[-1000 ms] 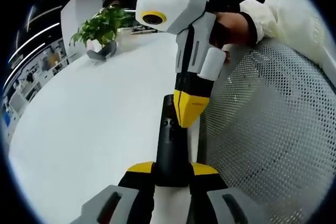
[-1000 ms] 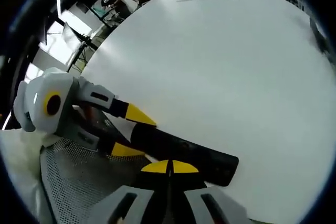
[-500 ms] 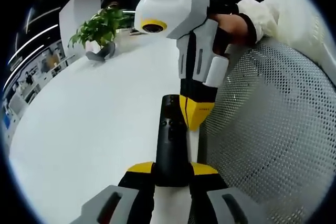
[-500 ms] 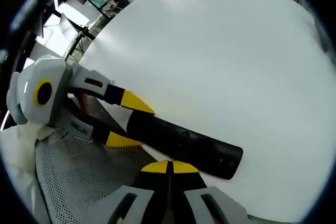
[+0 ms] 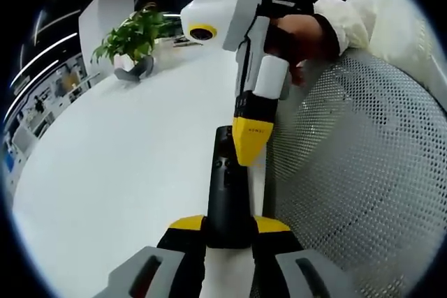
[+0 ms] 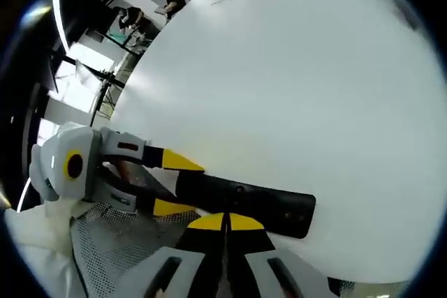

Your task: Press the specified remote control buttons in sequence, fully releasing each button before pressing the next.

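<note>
the left gripper [image 5: 227,232] fingers grip the remote [image 5: 228,190], pointing to 12 o'clock; the right gripper [image 5: 249,150], fingers closed, hangs over its buttons.

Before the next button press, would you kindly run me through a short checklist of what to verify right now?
1. Left tool clamps the black remote at its near end: ok.
2. Right tool is shut, its yellow tips together for pressing: ok.
3. Right tool tip fully off the buttons: cannot tell; it overlaps the remote's far part.
4. Remote visible in both views, over the white table: ok.
5. Which button comes next: cannot tell; the markings are too small.
</note>
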Demonstrator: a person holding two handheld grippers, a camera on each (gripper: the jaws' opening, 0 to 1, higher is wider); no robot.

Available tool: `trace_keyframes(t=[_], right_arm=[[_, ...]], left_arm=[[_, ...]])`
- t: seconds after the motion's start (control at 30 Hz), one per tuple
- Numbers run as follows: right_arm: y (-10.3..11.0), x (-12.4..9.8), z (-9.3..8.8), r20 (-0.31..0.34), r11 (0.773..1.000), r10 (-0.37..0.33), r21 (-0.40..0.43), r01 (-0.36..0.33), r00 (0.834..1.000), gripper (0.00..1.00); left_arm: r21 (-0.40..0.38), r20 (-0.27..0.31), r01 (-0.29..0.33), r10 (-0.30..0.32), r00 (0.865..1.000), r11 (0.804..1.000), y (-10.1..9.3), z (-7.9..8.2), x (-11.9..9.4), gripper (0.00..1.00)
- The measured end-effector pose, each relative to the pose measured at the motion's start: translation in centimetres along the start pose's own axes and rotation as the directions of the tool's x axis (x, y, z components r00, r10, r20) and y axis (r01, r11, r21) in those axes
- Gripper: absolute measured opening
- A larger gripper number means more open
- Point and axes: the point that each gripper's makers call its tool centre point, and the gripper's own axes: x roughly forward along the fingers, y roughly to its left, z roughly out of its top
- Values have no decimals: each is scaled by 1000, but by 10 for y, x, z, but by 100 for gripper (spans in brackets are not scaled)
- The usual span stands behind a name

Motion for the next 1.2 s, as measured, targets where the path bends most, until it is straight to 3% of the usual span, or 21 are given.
trace_keyframes(t=[0.17, 0.3, 0.7, 0.83, 1.07, 1.2], right_arm=[[-1, 2, 0, -3, 1000, -17, 9, 17, 1000, 0], [-3, 1, 0, 12, 994, 20, 110, -21, 1000, 0], [0, 2, 1, 0, 999, 9, 52, -9, 1000, 0], [8, 1, 6, 32, 998, 52, 43, -53, 998, 0], [10, 0, 14, 79, 999, 53, 6, -54, 995, 0], [8, 5, 10, 45, 999, 46, 10, -47, 998, 0]], left_arm=[[21, -3, 1, -1, 1000, 1000, -1, 0, 0, 24], [36, -4, 1, -1, 1000, 999, -2, 0, -1, 24], [29, 0, 2, -2, 1000, 1000, -2, 1, -1, 24], [26, 6, 7, -7, 1000, 1000, -2, 1, -1, 24], [53, 21, 13, -15, 1000, 999, -4, 5, 2, 25], [55, 27, 12, -14, 1000, 998, -4, 5, 2, 25]])
